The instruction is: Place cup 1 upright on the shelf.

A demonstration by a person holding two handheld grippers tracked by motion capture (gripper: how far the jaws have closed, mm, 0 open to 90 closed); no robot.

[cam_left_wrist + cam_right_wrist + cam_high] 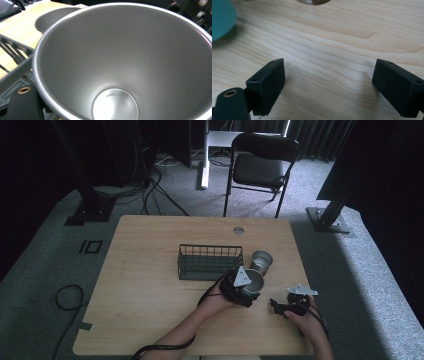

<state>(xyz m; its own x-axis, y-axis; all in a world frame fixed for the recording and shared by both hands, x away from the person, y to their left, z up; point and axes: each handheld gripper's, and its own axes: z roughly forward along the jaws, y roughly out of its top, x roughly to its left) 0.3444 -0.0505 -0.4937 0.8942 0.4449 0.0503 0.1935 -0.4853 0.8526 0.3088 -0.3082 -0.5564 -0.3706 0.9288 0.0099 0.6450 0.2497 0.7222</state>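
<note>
Light wooden rectangular table (150, 285) on grey carpet floor (360, 270); black folding metal chair (260, 167) behind; white desk leg (204, 155); black cables (150, 195); dark curtains (320, 135); dim light.

Silver steel cup (255, 281), dark green wire basket (209, 261), pale wood-grain table (150, 270), black claws

Left gripper (248, 289) gripping steel cup (254, 281), wire basket (210, 262) beside

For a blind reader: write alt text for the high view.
A person's left gripper is shut on a steel cup on a wooden table, beside a wire basket and second cup. The right gripper rests open nearby.
</note>
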